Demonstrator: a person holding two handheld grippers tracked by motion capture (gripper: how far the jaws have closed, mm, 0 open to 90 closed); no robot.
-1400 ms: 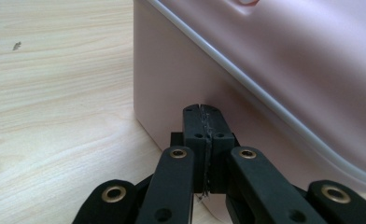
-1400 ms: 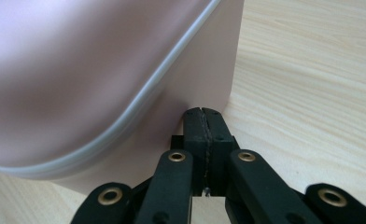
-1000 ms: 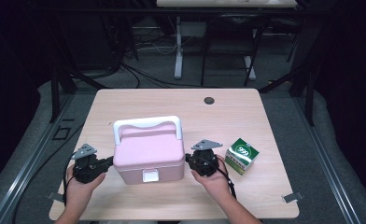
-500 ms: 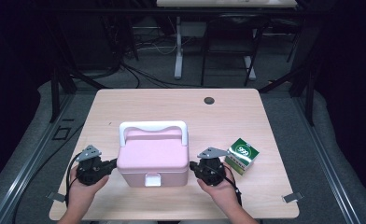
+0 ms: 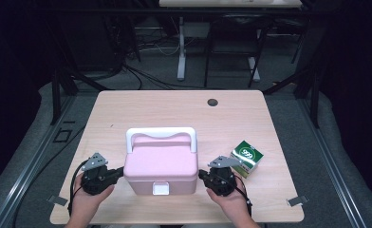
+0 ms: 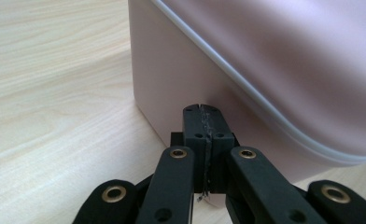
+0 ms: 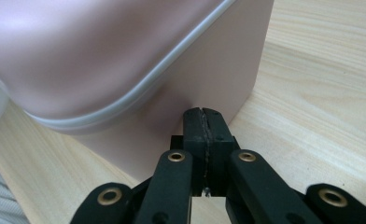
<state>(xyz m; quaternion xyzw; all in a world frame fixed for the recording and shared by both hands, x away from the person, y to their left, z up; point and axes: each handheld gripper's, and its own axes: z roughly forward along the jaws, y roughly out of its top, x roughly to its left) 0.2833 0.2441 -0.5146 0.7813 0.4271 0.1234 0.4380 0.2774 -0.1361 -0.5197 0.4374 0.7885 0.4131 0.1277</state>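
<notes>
The pink plastic lunch box with a white handle (image 5: pixel 161 164) sits nearer the table's front edge than before, squeezed between left tongs (image 5: pixel 120 172) and right tongs (image 5: pixel 202 175), both pressed together.

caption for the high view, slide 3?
Two shut hand-held grippers, left and right, flank a pink lidded box.

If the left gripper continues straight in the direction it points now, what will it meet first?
Most likely the pink box. The left gripper, jaws shut, points at the box's side wall just below the lid seam. The tips look very close, possibly touching already; the pictures do not settle contact.
</notes>
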